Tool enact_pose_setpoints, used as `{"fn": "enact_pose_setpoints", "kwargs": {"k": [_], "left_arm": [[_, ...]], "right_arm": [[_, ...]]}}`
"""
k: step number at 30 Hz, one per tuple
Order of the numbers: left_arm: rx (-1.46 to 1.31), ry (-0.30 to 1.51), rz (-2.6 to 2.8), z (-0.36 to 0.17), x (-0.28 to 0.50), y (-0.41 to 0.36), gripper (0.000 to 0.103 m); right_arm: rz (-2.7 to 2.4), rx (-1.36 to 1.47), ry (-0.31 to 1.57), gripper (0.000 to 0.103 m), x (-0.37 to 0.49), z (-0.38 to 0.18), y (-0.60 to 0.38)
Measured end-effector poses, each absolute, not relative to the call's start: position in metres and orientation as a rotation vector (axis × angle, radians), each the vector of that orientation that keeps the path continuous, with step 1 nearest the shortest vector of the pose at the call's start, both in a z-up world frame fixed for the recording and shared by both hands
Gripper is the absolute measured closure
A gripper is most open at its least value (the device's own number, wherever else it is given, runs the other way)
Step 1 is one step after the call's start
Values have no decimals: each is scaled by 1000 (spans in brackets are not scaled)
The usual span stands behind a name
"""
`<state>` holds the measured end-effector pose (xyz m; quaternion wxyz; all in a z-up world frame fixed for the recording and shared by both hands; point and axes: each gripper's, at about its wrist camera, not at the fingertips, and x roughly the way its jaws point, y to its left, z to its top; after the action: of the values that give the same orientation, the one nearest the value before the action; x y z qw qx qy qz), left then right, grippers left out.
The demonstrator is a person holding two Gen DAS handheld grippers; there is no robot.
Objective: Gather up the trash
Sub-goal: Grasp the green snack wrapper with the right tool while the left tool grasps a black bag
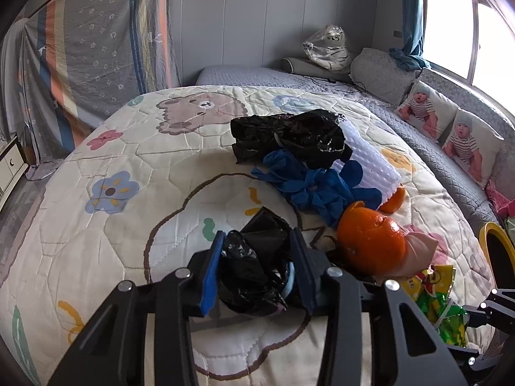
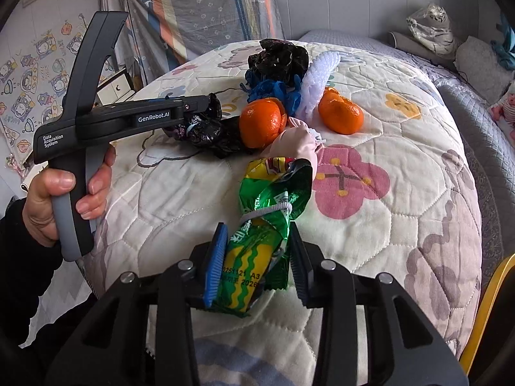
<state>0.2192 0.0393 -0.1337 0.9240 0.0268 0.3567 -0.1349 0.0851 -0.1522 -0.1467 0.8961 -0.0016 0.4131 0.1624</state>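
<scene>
My left gripper (image 1: 257,241) is shut on a crumpled black plastic bag (image 1: 254,273), low over the quilt; it also shows in the right wrist view (image 2: 199,112) with the bag (image 2: 206,132). My right gripper (image 2: 257,241) is shut on a green and yellow snack wrapper (image 2: 260,225), which also shows in the left wrist view (image 1: 441,302). More trash lies on the quilt: a second black bag (image 1: 289,138), blue crumpled gloves (image 1: 315,186), white foam netting (image 1: 370,160), orange peels (image 1: 370,241) (image 2: 341,112) and a pink wad (image 2: 296,141).
The bed carries a cartoon quilt (image 1: 128,160). Pillows (image 1: 450,135) line the right side under a window. A yellow-rimmed bin (image 1: 497,247) stands at the bed's right edge. A hanging sheet (image 1: 96,48) and a cabinet are at the left.
</scene>
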Motion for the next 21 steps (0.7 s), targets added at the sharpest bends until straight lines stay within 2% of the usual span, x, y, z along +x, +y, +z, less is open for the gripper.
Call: {"fn": "enact_pose_setpoints", "kwargs": {"k": [4, 5, 21], "left_arm": [[55, 726, -280, -131, 217, 39, 74], [53, 726, -282, -131, 217, 39, 80], [1, 638, -287, -99, 194, 52, 83]], "right_arm": [[329, -4, 843, 72, 84, -144, -153], [325, -5, 837, 72, 83, -142, -154], [276, -25, 702, 73, 69, -113, -166]]}}
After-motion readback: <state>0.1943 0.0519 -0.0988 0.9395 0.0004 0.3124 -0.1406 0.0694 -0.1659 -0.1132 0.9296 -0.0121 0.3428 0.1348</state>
